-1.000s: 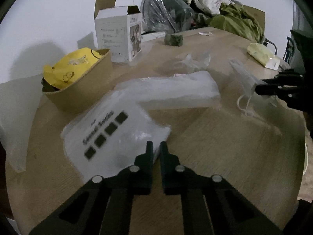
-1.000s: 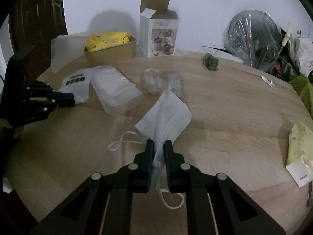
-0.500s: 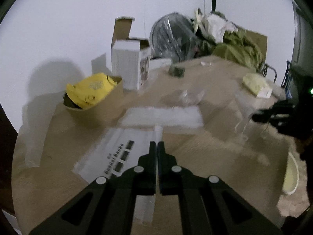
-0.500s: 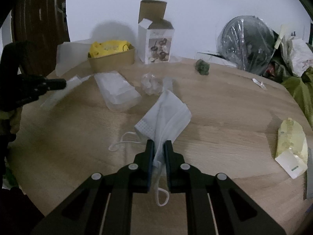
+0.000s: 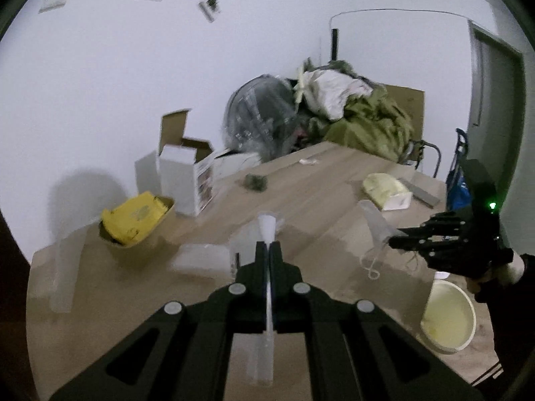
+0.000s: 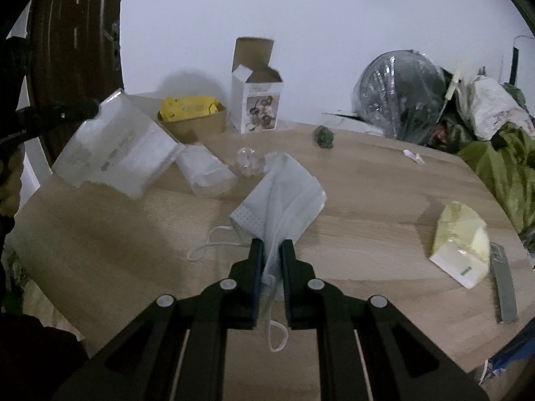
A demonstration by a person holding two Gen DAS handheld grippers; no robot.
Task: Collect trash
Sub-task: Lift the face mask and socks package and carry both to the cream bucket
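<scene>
Left gripper [image 5: 268, 246] is clamped on a clear plastic bag [image 6: 113, 152], holding it in the air above the table's [image 6: 367, 207] left edge. Right gripper [image 6: 270, 245] pinches the white face mask [image 6: 284, 197], lifted over mid-table. Beyond them lie another plastic pouch [image 6: 205, 173], crumpled cellophane [image 6: 249, 162], a kraft bowl [image 6: 197, 125] with a yellow wrapper [image 6: 187, 107], an open white carton [image 6: 257, 100] and a yellow packet [image 6: 459, 244].

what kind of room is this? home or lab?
Likely a lived-in home room, not a lab: a wooden table strewn with litter, a plastic-wrapped fan by the wall, clothes heaped at the far end.
</scene>
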